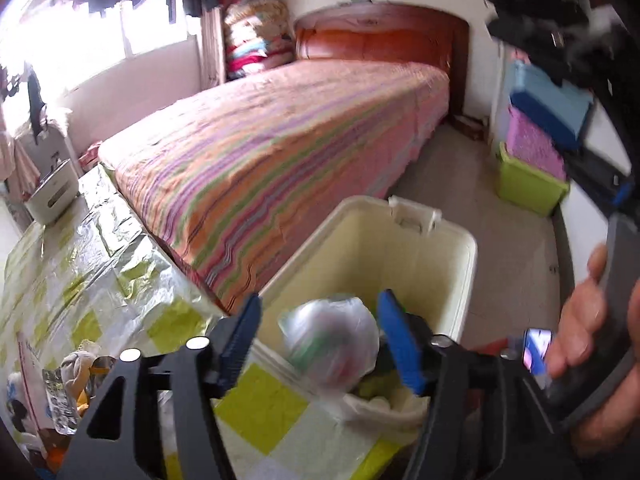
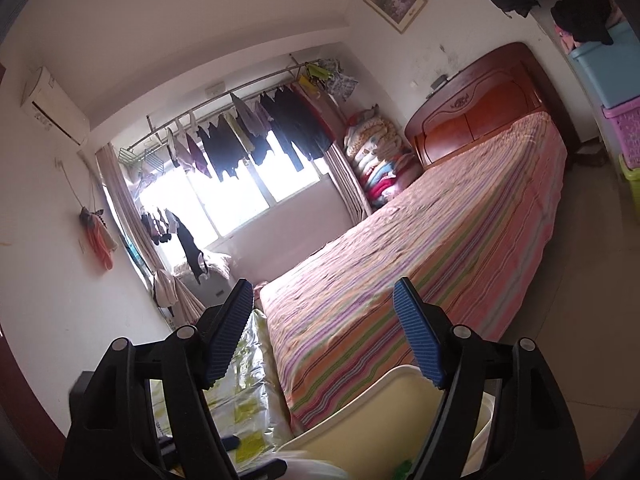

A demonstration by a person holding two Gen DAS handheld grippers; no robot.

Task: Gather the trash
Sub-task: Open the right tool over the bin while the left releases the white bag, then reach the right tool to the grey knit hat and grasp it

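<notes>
Left wrist view: left tongs (image 1: 318, 334) spread wide, blurred plastic bag (image 1: 332, 344) between the blue tips without touching, over the cream bin (image 1: 460, 264) beside the tabletop (image 1: 80, 280), right wrist view: right tongs (image 2: 326, 330) wide, empty, above the bin rim, striped bed (image 2: 420, 240) beyond.

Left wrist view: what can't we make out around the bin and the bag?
- Clear plastic bag, left wrist view: motion-blurred; contents unreadable, contact with the left tool unclear.
- Cream bin bottom: hidden by the bag and tool.
- Clutter on the table, lower left: cut by the edge.
- Right wrist view: bin mostly behind the right tool.
</notes>
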